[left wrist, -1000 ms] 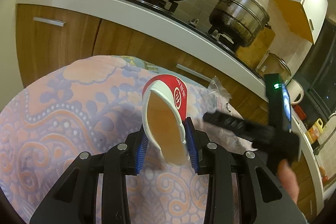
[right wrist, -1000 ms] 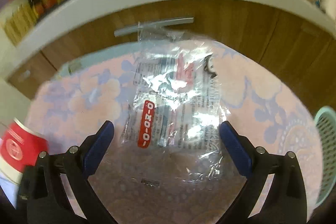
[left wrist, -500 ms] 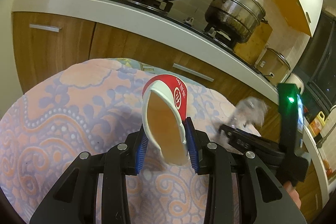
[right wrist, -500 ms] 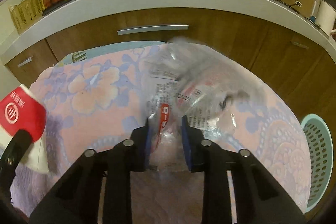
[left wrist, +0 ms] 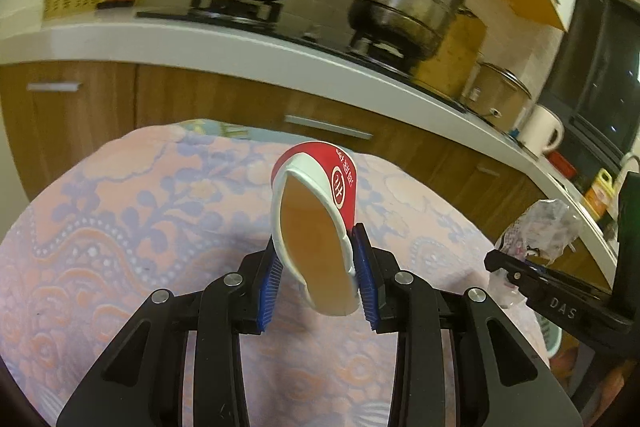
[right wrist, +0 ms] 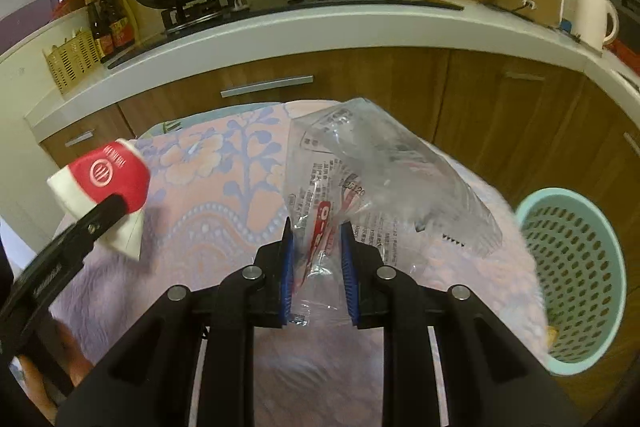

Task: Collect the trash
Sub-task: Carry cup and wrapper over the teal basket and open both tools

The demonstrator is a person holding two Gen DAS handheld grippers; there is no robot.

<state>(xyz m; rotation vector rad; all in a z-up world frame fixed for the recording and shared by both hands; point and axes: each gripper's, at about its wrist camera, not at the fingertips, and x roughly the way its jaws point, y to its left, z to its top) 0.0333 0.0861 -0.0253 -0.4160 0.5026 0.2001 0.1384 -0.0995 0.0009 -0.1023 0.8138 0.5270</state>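
We are gripping a squashed red-and-white paper cup in our left gripper, holding it above the floral tablecloth. Our right gripper is clamping a clear plastic wrapper, lifted over the cloth, its jaws having just been closing on it; a teal mesh wastebasket is standing just beside the table.
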